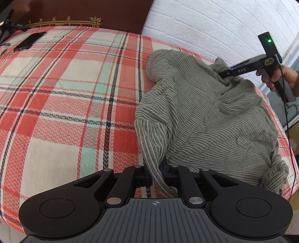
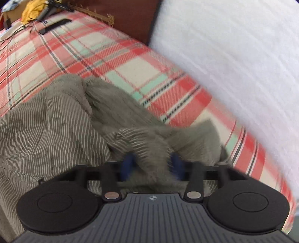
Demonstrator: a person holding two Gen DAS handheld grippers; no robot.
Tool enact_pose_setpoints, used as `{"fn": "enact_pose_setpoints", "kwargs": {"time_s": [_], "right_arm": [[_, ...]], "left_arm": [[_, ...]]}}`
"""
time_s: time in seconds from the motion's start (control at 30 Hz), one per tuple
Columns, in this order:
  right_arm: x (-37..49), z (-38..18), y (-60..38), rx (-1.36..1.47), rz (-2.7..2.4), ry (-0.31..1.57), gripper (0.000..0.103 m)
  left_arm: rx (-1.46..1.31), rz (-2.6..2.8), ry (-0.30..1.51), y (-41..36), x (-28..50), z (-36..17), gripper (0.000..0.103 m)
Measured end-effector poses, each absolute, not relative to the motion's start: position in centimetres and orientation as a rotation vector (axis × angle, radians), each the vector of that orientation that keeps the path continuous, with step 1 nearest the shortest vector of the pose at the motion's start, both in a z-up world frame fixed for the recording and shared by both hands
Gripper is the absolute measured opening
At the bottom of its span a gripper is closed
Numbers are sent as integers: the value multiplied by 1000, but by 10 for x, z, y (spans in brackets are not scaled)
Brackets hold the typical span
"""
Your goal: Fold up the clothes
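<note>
The striped shirt [image 1: 205,115] lies rumpled on the bed [image 1: 56,104], folding barely begun. The left tool [image 1: 156,172] pinches its near edge; the right tool [image 2: 152,164] clamps bunched fabric at its far end.

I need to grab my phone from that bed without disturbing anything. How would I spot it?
Look at the plaid bedspread, then its far corner by the dark headboard, away from the striped green garment. The phone is the flat black slab lying there, beside tangled cables.
</note>
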State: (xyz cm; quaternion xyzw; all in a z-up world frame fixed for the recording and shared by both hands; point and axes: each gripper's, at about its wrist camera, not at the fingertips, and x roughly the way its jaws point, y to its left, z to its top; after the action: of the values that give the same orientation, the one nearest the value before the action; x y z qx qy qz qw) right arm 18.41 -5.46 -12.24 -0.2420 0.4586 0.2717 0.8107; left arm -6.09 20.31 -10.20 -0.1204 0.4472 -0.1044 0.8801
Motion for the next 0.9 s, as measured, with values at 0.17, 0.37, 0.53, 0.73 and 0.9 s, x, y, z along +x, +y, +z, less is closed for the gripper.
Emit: {"fn": "enact_pose_setpoints", "kwargs": {"time_s": [0.17,0.37,0.53,0.73,0.9], "right_arm": [[161,-73,-101,-312,525,841,6],[103,7,-170,-98,465,639,5],[43,68,-202,-14,420,465,3],[-15,141,-220,10,377,276,3],[-33,152,-223,-44,293,304,3]], "left_arm": [[-216,-176,903,204,-50,-87,3],[-128,-130,775,197,-27,-40,3],[-112,-129,657,183,0,18,3],[-70,-66,418,173,15,125,1],[-49,-147,438,163,16,157,3]]}}
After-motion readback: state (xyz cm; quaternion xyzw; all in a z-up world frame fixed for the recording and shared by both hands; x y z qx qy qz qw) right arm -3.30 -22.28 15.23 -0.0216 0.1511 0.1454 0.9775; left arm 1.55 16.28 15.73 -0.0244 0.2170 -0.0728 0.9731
